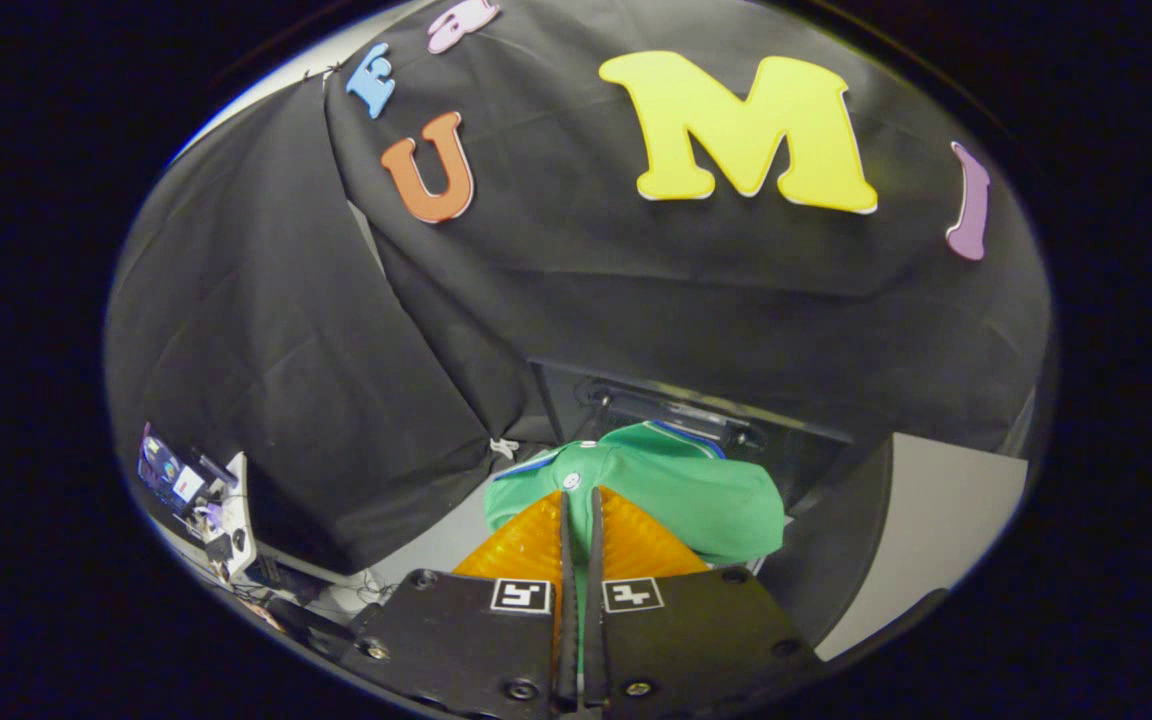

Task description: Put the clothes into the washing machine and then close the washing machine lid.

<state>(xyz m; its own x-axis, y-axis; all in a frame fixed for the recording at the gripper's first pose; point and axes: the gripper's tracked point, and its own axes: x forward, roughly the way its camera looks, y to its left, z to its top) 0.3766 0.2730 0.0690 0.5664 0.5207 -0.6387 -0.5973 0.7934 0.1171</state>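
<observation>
Cloth was the matter in hand: a green garment [681,490] with a blue-and-white trimmed edge and a small white button lay pinched in the gripper [581,500], whose two fingers stood almost together, both pressing on a fold of the fabric that ran down the narrow slot between them. The rest of the garment bulged out beyond the fingertips, toward twelve and two o'clock from them, and drooped over the finger on the two o'clock side.

Past the cloth, at twelve to one o'clock, stood a dark boxy opening with a bar across it [676,410]; I judged it part of the washing machine, though I could not tell the lid from the drum. A pale panel [946,520] sat at three o'clock, and a cluttered stand [201,500] well apart at nine.

The garment looked light, soft and limp, so it would sag, swing and trail rather than keep a shape. A pinch on a doubled fold near the collar, as here, seemed sound; thin knit could slip from a loose bite, and hanging ends might catch on the machine's rim.
</observation>
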